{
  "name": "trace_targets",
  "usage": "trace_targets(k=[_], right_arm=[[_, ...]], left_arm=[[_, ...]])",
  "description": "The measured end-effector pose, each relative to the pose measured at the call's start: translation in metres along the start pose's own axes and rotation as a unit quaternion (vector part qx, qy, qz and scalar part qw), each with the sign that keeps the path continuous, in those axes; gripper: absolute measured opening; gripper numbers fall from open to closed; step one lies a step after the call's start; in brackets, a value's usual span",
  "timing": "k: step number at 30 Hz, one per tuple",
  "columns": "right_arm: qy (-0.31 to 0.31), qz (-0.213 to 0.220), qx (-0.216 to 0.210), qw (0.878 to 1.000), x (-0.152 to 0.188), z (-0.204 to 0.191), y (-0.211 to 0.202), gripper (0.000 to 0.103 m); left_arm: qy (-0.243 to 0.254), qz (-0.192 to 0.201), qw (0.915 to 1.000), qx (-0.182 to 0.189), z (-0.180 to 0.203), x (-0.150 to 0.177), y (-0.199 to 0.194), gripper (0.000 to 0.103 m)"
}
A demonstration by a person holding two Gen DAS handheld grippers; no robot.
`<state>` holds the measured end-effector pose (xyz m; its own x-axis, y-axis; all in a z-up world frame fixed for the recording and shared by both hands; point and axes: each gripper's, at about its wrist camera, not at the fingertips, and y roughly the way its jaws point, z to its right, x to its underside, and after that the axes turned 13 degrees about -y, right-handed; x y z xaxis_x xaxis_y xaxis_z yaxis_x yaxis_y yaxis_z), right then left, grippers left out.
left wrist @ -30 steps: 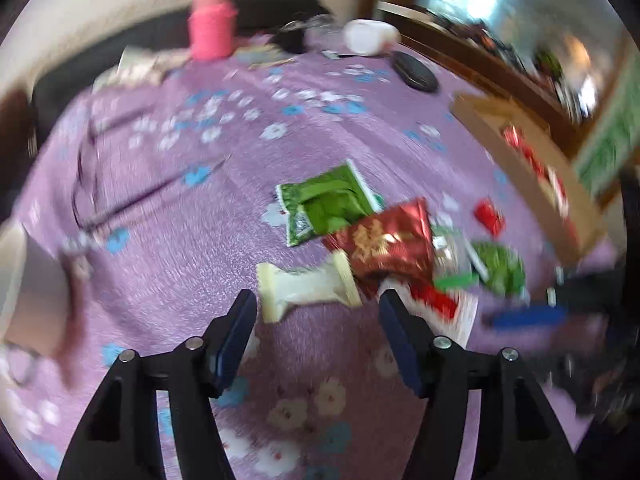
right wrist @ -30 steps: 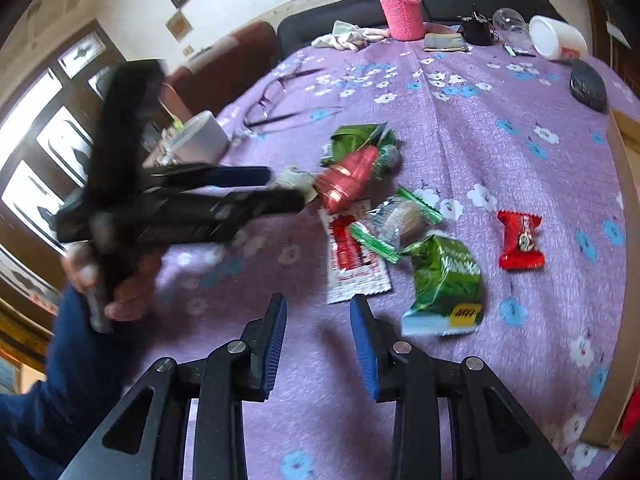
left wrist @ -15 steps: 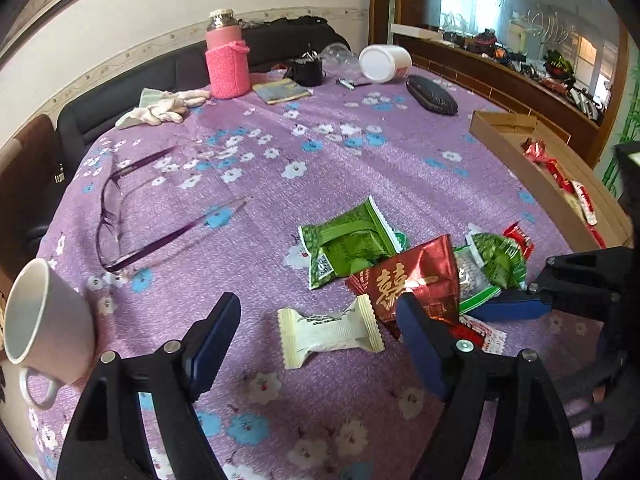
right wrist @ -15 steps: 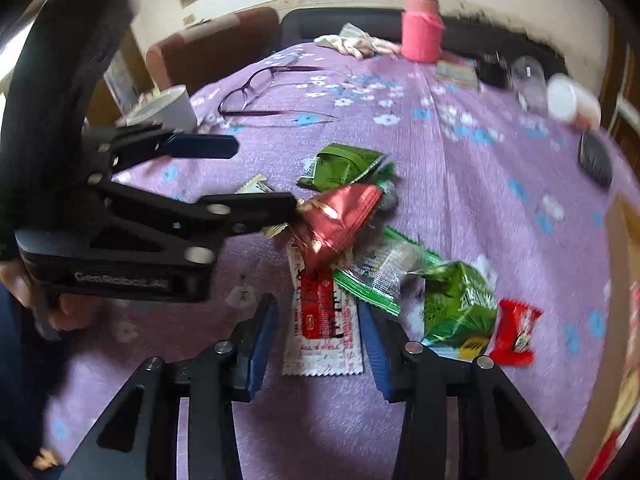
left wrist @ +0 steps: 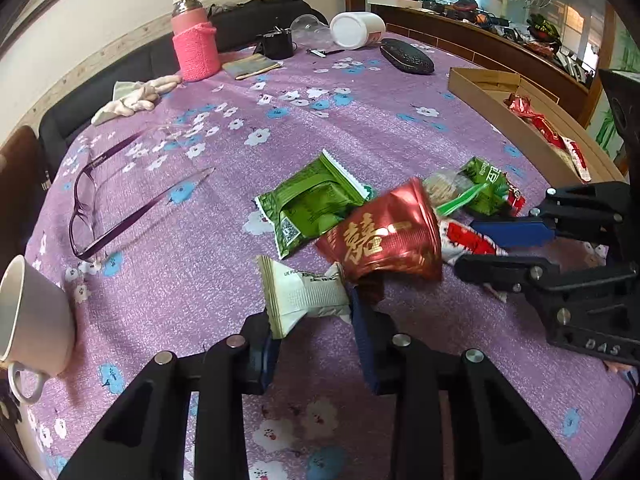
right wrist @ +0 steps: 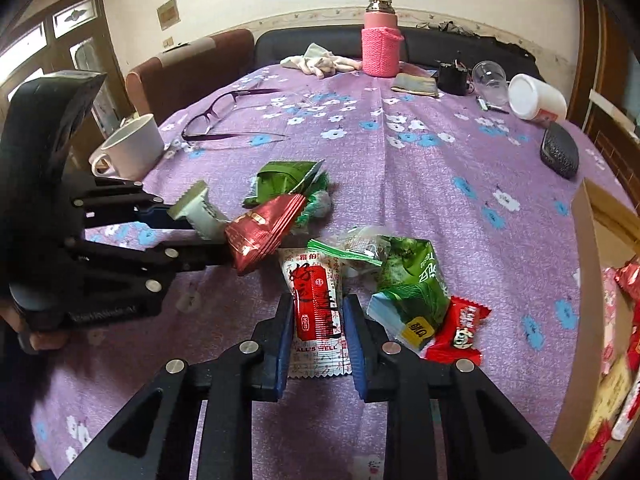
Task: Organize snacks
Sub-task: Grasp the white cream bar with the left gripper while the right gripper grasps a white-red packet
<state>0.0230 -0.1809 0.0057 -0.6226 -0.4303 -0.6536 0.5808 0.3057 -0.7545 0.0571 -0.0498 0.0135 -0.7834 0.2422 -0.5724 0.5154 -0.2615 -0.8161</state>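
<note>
- Left wrist view: the left gripper [left wrist: 312, 344] is closing its jaws from a wide gape onto the white packet [left wrist: 304, 294], which is now sitting pinched between the blue pads with its front end tipping up off the tablecloth [left wrist: 360, 128].
- Right wrist view: the right gripper [right wrist: 318, 344] is likewise narrowing its jaws around the red-and-white sachet [right wrist: 316, 306]; the pads are pressing its two edges while it is lying flat.
- Both hands are now gripping a snack where half a second ago neither was, so I judge the pick-up phase is finishing and the carry to the cardboard box [left wrist: 484, 92] is coming next.
- Red wrappers are already lying in that box, well apart to the right of the pile.
- Crowding the pile are the red foil bag [left wrist: 384, 240], leaning on the white packet, the green packet [left wrist: 312, 204], and the small red candy [right wrist: 460, 328].
- Further off, glasses [left wrist: 92, 200], a mug [left wrist: 32, 316] and a pink flask [left wrist: 196, 46] are sitting clear of the path.
</note>
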Motion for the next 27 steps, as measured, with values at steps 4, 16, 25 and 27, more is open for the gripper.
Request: trace_targets(k=[4, 16, 25, 27], right_arm=[[0.004, 0.002, -0.004, 1.000, 0.000, -0.002, 0.001, 0.027], [0.026, 0.051, -0.017, 0.998, -0.003, 0.004, -0.018, 0.027], [0.052, 0.092, 0.003, 0.994, -0.004, 0.015, -0.034, 0.027], [0.057, 0.092, 0.007, 0.994, -0.004, 0.017, -0.034, 0.027]], left_arm=[[-0.045, -0.004, 0.9989, 0.008, -0.010, -0.007, 0.004, 0.036], [-0.061, 0.030, 0.9975, 0.019, -0.008, -0.008, -0.014, 0.024], [-0.089, 0.105, 0.9905, -0.002, -0.007, -0.013, -0.037, 0.024], [-0.092, 0.115, 0.9891, -0.006, -0.006, -0.013, -0.040, 0.024]])
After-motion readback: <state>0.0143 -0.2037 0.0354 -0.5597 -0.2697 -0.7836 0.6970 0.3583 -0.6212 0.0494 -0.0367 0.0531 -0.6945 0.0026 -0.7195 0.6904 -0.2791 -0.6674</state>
